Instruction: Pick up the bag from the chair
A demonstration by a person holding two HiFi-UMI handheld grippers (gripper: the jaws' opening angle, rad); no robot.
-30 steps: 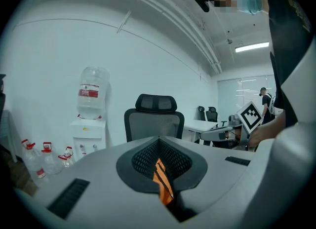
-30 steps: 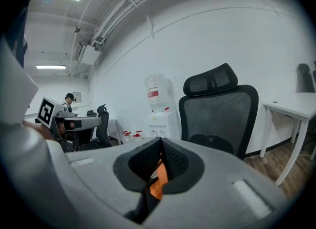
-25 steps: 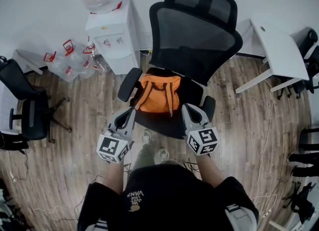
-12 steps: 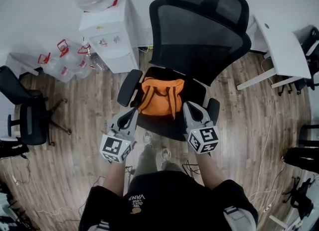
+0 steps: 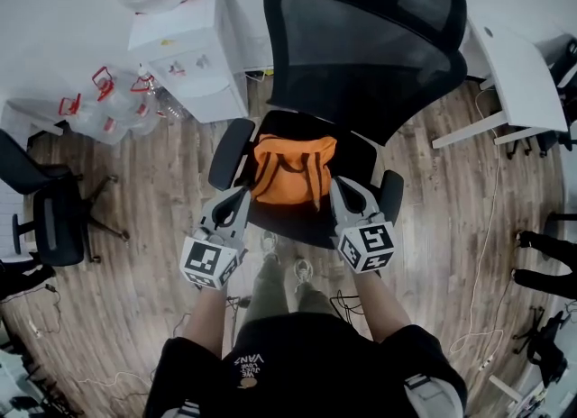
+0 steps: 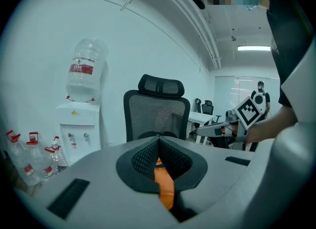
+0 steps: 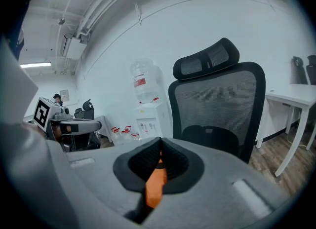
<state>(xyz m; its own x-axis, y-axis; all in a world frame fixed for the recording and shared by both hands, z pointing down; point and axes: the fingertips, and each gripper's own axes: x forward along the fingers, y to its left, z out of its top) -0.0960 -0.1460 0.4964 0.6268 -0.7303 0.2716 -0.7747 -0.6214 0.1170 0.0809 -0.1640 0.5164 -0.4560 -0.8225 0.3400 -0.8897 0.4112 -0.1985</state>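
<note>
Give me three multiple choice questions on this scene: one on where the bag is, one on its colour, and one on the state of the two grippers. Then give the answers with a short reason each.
1. Where does the bag lie?
A on the floor
B on the seat of the black chair
C on the white desk

2. What colour is the bag?
A blue
B green
C orange

3. How do the left gripper and right gripper stand?
A fingers shut, holding nothing
B fingers wide open
C clamped on the bag

Answers:
1 B, the head view shows it resting on the seat.
2 C, it shows orange in every view.
3 A, each gripper view shows the fingers together with nothing clamped.
</note>
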